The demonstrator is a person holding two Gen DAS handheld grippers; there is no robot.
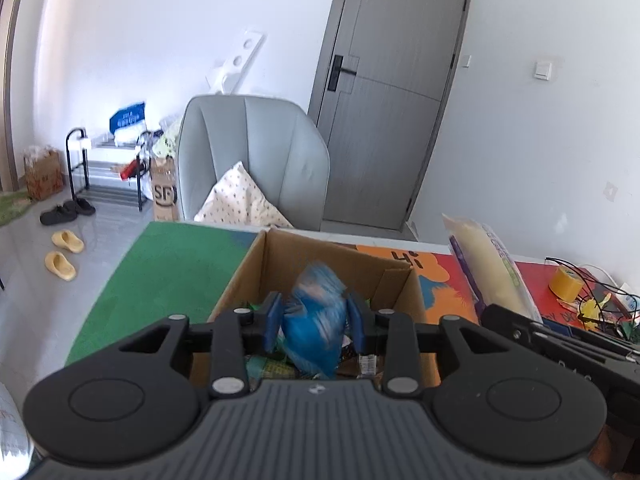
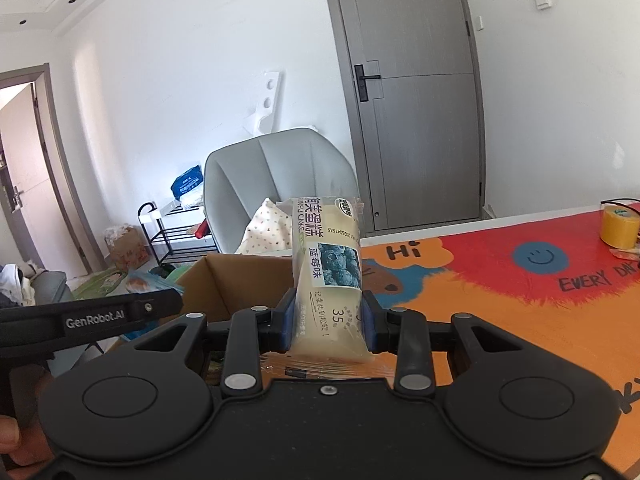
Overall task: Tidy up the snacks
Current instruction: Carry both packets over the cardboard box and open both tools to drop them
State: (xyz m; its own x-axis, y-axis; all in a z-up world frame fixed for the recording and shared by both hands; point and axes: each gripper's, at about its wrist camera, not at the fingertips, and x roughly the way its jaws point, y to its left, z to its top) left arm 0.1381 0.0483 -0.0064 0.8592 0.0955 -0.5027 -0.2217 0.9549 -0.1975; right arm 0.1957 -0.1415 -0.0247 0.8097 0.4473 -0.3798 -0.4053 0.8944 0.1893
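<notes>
A: Start nearest. What has the left gripper (image 1: 316,322) got?

B: A blue snack packet (image 1: 318,320) sits between its blue pads, blurred. The left pad looks clear of it, so I read the jaws as parted, not pinching. No earlier view, so I claim no more.

A: And beyond it?

B: At twelve o'clock, straight past the fingertips, the open cardboard box (image 1: 280,256), with other wrappers already at the bottom. Judging by that, this is the drop-in step.

A: The right gripper (image 2: 330,324)?

B: Clamped narrow on a cream blueberry cake pack (image 2: 330,280), standing upright between the pads. The box (image 2: 224,284) lies at ten o'clock, on the colourful mat (image 2: 500,300); a yellow tape roll (image 2: 620,226) sits far off at two o'clock.

A: Next move?

B: Probably letting the blue packet fall clear, then swinging the cake pack left over the box before easing the jaws apart.
</notes>
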